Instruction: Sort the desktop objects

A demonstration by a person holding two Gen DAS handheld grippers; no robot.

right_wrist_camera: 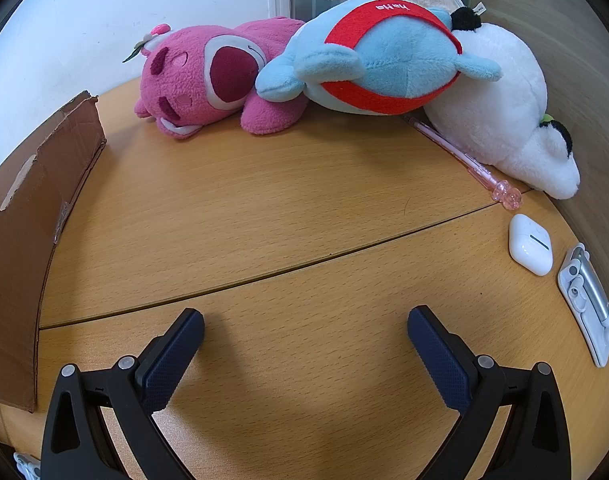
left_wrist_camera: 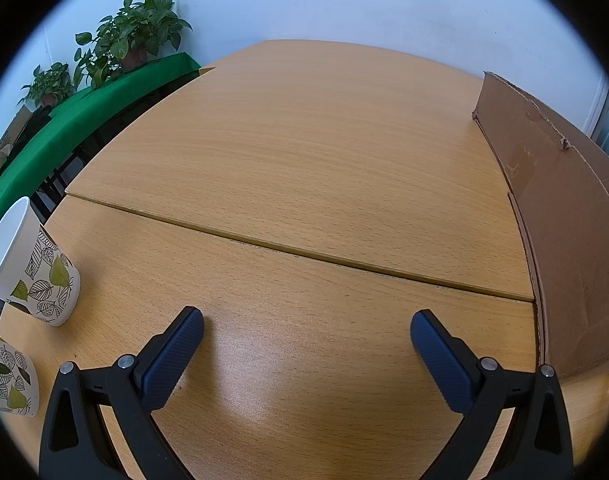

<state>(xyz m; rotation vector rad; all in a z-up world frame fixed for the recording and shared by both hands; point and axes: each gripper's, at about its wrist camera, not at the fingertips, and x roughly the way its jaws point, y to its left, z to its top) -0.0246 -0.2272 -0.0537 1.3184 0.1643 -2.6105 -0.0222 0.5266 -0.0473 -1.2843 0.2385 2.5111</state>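
My left gripper (left_wrist_camera: 306, 326) is open and empty, low over the wooden table (left_wrist_camera: 304, 168). Two leaf-patterned paper cups stand at its left: one (left_wrist_camera: 32, 268) further off, one (left_wrist_camera: 8, 380) nearer. My right gripper (right_wrist_camera: 304, 324) is open and empty over the table (right_wrist_camera: 264, 200). Ahead of it lie a pink plush bear (right_wrist_camera: 208, 76), a blue plush with a red band (right_wrist_camera: 384, 56) and a white plush (right_wrist_camera: 504, 112). A pink pen (right_wrist_camera: 464, 158), a white earbud case (right_wrist_camera: 530, 244) and a white-and-silver clip-like item (right_wrist_camera: 588, 300) lie at the right.
A brown cardboard box stands between the grippers, at the right of the left wrist view (left_wrist_camera: 564, 220) and at the left of the right wrist view (right_wrist_camera: 24, 232). A green-covered table (left_wrist_camera: 84, 116) with potted plants (left_wrist_camera: 132, 32) stands beyond the left edge. A white wall lies behind.
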